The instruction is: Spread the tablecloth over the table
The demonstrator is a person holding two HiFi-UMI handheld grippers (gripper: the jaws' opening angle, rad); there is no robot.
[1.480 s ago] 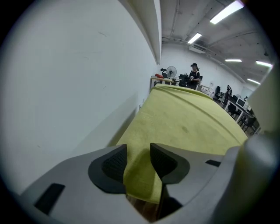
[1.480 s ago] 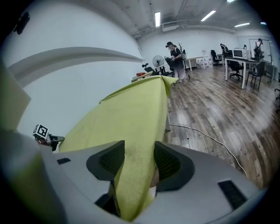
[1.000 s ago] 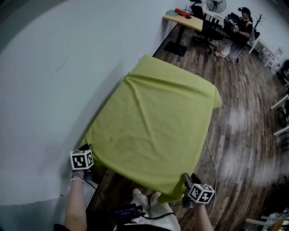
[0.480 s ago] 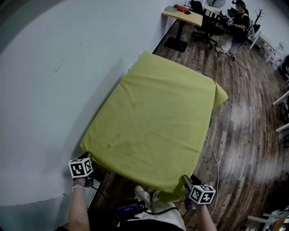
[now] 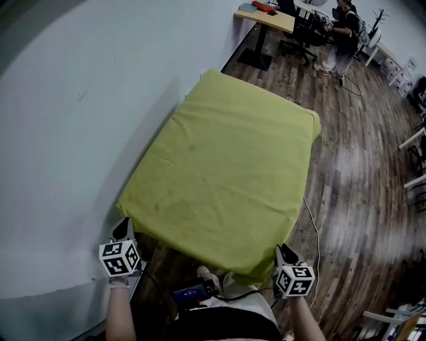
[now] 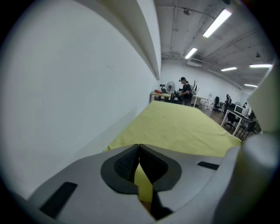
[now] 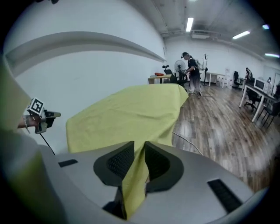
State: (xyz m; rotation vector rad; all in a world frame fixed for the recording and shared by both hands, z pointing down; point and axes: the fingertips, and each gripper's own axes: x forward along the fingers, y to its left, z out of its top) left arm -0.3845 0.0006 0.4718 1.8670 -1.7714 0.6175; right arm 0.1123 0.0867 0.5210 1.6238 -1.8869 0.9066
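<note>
A yellow-green tablecloth (image 5: 226, 160) covers the long table that runs away from me beside the wall. My left gripper (image 5: 123, 228) is at the cloth's near left corner. In the left gripper view its jaws (image 6: 139, 146) are closing, pinched on a strip of the tablecloth (image 6: 183, 127). My right gripper (image 5: 281, 253) is at the near right corner. Its jaws (image 7: 139, 143) are closing too, with a fold of the tablecloth (image 7: 127, 109) caught between the pads and hanging below them. The right gripper view also shows the left gripper (image 7: 41, 118) at far left.
A white wall (image 5: 66, 133) runs along the table's left side. Wood floor (image 5: 359, 200) lies to the right, with a cable (image 5: 313, 226) trailing on it. Far back stand a desk (image 5: 266, 16), office chairs and a person (image 5: 343, 26).
Both grippers have drawn back toward me at the near corners. The cloth lies flatter: the wrinkle at the far left is gone and the far right flap has tucked in.
</note>
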